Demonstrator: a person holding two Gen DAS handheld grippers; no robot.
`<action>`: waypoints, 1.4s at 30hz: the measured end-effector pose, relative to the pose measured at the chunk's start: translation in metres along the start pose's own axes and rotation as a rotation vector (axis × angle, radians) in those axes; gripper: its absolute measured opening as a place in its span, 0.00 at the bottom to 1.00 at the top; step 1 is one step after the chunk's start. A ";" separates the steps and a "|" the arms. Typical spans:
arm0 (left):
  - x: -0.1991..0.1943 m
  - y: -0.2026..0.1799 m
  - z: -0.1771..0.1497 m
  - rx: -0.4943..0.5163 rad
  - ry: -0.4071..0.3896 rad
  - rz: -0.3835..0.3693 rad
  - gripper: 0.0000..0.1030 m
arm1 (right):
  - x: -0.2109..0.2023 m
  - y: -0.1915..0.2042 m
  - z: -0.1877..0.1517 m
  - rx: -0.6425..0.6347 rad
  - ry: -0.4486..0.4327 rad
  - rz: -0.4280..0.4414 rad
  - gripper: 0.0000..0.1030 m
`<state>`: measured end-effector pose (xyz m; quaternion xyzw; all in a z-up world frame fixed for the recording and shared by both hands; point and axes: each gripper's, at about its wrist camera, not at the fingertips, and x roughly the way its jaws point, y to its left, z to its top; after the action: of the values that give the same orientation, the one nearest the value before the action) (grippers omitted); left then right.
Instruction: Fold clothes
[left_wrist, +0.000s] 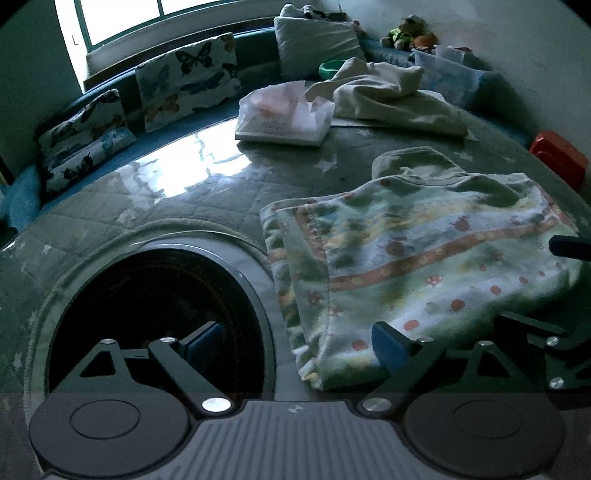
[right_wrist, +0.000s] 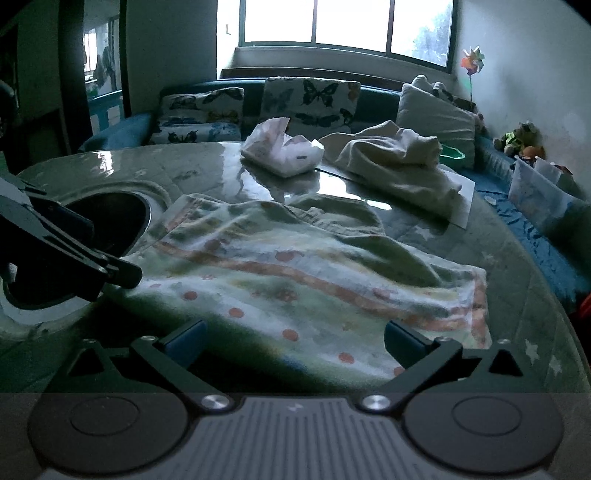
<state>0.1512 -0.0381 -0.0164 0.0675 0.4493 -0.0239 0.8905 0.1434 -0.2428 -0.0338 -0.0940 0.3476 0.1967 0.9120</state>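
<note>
Both claws, left and right, are gaping apart at the surface's near edge. They are flanking the cloth, probably lining up its next fold.

Both cameras are riding low over the table, each looking forward between its own two spread fingers. The left wrist view is sitting at the near left edge, facing across toward the window and the far right corner — close above the patterned cloth. The right wrist view is facing the window squarely, hovering just over the same cloth. Both are sharing that cloth, the cream garment, the butterfly cushions — and each is catching the other gripper at its frame edge.
</note>
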 end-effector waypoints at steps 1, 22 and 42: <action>-0.002 -0.001 -0.001 0.001 -0.002 -0.002 0.91 | -0.001 0.000 -0.001 0.004 0.000 0.000 1.00; -0.031 -0.028 -0.034 0.041 -0.046 0.000 1.00 | -0.027 0.005 -0.027 0.109 0.004 -0.016 1.00; -0.043 -0.032 -0.064 0.025 -0.051 0.013 1.00 | -0.033 0.014 -0.043 0.176 0.046 -0.033 1.00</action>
<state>0.0716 -0.0615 -0.0230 0.0806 0.4257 -0.0256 0.9009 0.0897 -0.2532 -0.0444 -0.0235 0.3828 0.1481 0.9116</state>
